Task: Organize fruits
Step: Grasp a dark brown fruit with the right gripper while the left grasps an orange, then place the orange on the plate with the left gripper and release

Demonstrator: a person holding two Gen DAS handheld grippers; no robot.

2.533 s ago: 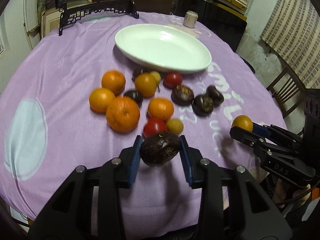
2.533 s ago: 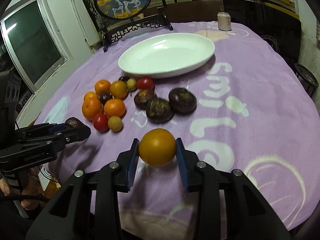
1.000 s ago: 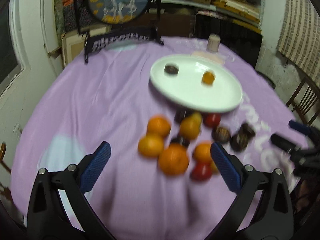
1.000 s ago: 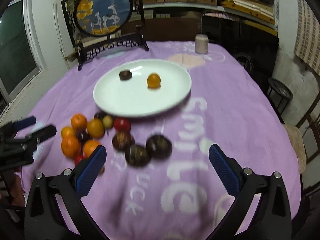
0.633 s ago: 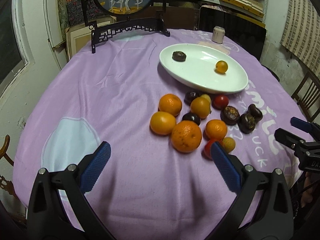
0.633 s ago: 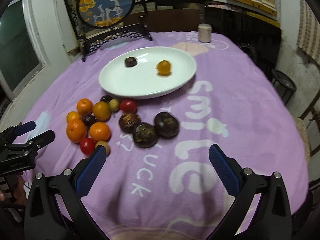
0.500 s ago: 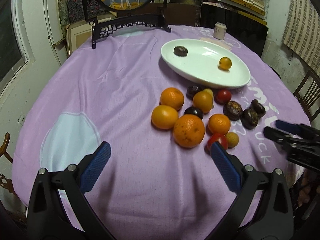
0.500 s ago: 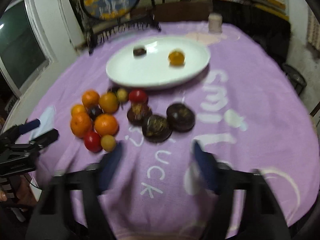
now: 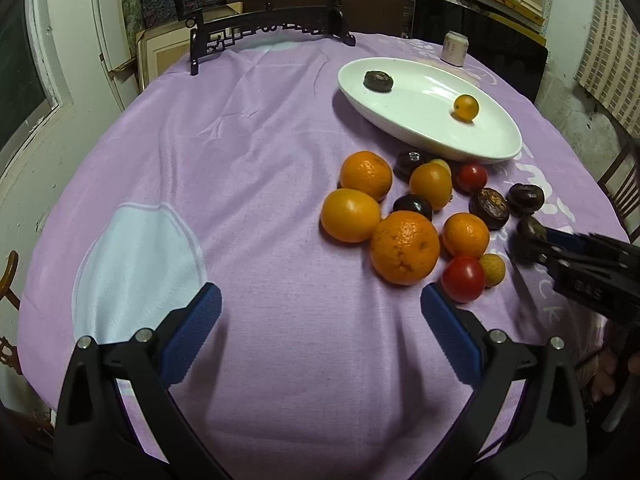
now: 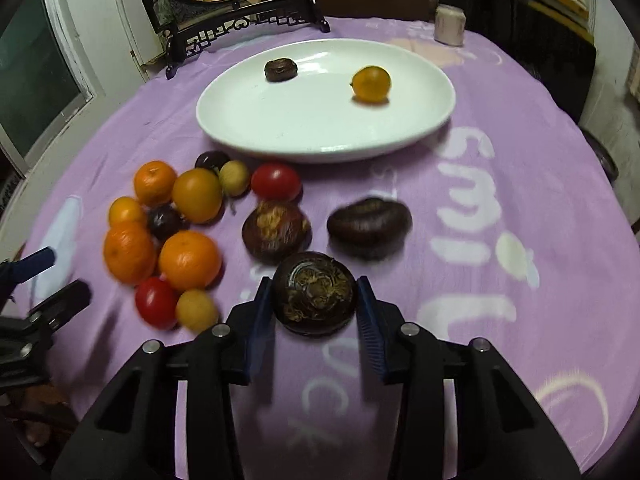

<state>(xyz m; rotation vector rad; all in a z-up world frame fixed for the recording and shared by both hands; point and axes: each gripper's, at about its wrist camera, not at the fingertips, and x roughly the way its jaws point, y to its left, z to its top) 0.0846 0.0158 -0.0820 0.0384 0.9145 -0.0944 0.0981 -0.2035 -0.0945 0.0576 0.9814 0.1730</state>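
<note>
A white oval plate [image 10: 304,128] holds a dark fruit [image 10: 281,69] and a small orange fruit [image 10: 371,83]; the plate also shows in the left wrist view [image 9: 420,120]. My right gripper [image 10: 315,312] is shut on a dark round fruit [image 10: 315,298] low over the cloth. Two more dark fruits [image 10: 276,230] [image 10: 369,222] lie just beyond it. A cluster of oranges [image 9: 404,246], tomatoes [image 9: 463,278] and small fruits lies left of them. My left gripper [image 9: 320,328] is open and empty, short of the cluster. The right gripper [image 9: 528,240] shows at the right of the left wrist view.
A purple cloth [image 9: 240,160] covers the round table. A framed round picture on a black stand [image 9: 272,28] and a small can [image 9: 454,49] stand at the far edge. A wooden chair [image 9: 624,184] is off the right side.
Both grippers dropped their fruits on the plate and came back open. The right gripper has since moved in and closed on a dark fruit. The left gripper stays open.
</note>
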